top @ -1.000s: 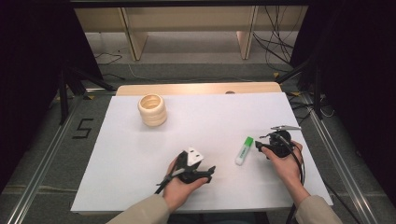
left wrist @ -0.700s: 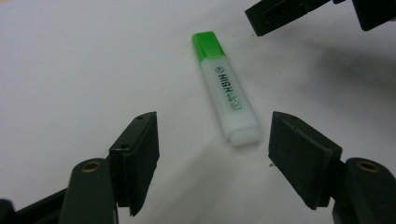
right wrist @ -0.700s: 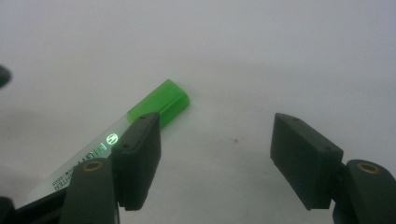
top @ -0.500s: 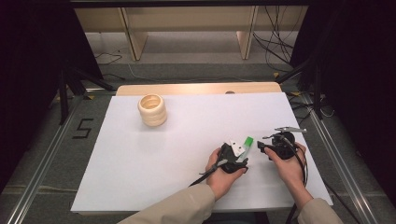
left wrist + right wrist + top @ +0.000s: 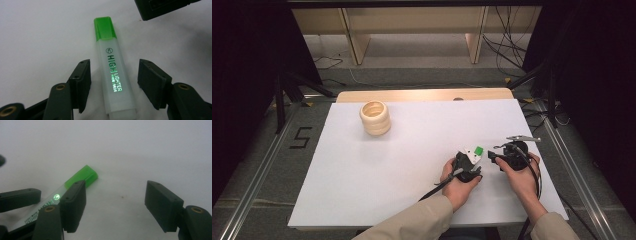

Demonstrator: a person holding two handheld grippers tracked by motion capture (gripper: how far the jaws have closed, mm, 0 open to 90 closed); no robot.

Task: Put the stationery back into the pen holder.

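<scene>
Tongs on the left [image 5: 113, 75] are spread wide, with the green highlighter [image 5: 113, 75] lying flat on the white tabletop [image 5: 387, 175] between the two jaws, neither pad touching it. Its green cap [image 5: 105, 28] is pointed away from the camera, and the translucent barrel is seen running back toward the bottom edge. The right tongs [image 5: 116, 202] are likewise held open and empty, just beside the marker, whose cap end [image 5: 82, 177] is seen past their left jaw. A wooden ring stack [image 5: 375, 117] stands well apart near the far left. If the left jaws are closed off-centre, the smooth barrel could be squeezed out sideways, or knocked against the crowding right tongs.
</scene>
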